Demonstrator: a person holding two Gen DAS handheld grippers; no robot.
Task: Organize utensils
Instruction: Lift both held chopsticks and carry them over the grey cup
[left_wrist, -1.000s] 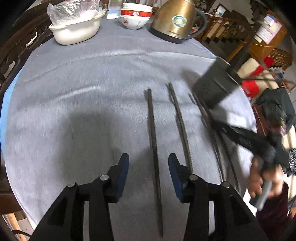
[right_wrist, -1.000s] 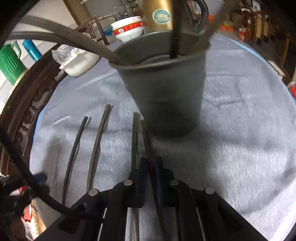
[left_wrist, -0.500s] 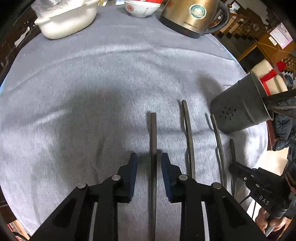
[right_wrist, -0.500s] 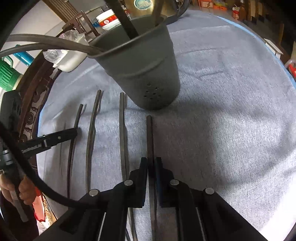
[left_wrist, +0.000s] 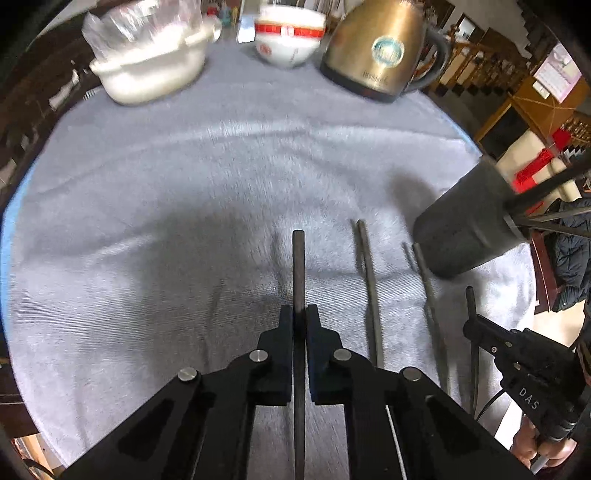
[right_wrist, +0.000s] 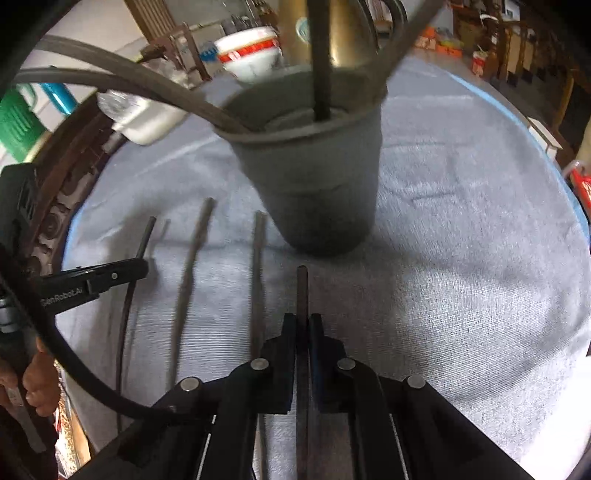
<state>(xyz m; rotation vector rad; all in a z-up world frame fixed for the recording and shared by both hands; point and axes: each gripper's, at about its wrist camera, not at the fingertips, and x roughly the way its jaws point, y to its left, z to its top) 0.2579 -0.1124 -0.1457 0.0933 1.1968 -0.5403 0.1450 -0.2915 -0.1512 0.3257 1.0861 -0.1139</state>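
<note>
Several dark chopsticks lie side by side on a grey cloth (left_wrist: 184, 184). My left gripper (left_wrist: 299, 310) has its jaws closing on the leftmost chopstick (left_wrist: 298, 266), and the pads press it on both sides. Right of it lie two more chopsticks (left_wrist: 369, 295) (left_wrist: 428, 288). My right gripper (right_wrist: 303, 319) is shut on the rightmost chopstick (right_wrist: 302, 291), whose tip points at the grey holder cup (right_wrist: 317, 192). The cup stands upright with several utensils in it. In the right wrist view the left gripper (right_wrist: 136, 267) shows at the far left.
At the table's far side stand a white dish with plastic wrap (left_wrist: 147, 74), a red-rimmed bowl (left_wrist: 288, 40) and a gold kettle (left_wrist: 380, 55). A hand (left_wrist: 535, 443) holds the right gripper's handle. Dark wooden chairs ring the table.
The left jaws came together from wide apart onto the leftmost chopstick as the gripper slid along it. The right gripper kept its grip on its chopstick.
</note>
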